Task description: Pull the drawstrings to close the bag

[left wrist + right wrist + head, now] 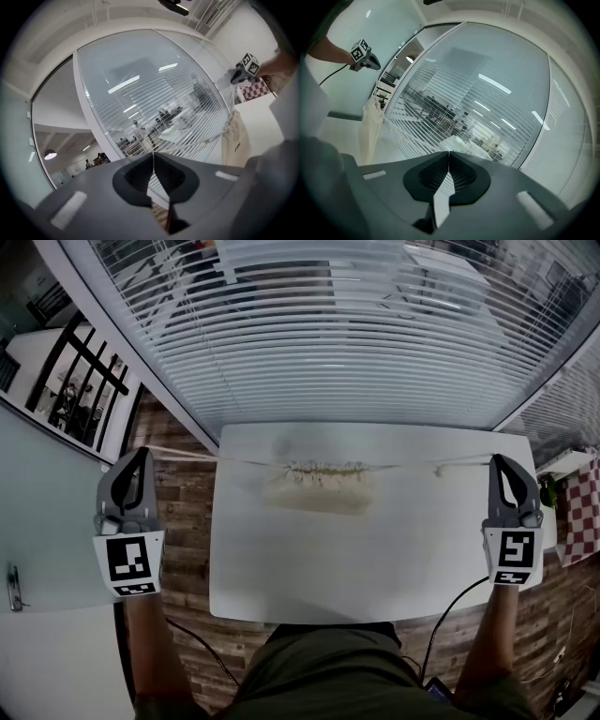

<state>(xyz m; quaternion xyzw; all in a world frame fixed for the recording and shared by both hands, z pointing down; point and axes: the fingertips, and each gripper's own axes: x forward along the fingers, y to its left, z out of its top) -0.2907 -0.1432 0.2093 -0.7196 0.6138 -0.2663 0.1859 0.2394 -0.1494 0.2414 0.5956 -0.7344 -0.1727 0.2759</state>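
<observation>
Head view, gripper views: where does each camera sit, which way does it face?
Head view: on the person's head, steeply down at table and bag; shows both forearms, left gripper, right gripper.
Left gripper view: on the left gripper, along fingers shut on a drawstring, toward the blinds; right gripper shows far right.
Right gripper view: on the right gripper, toward the blinds; left gripper shows upper left.
Shared: both gripper views catch the bag.

White table [309,559] before slatted window blinds [328,334].
</observation>
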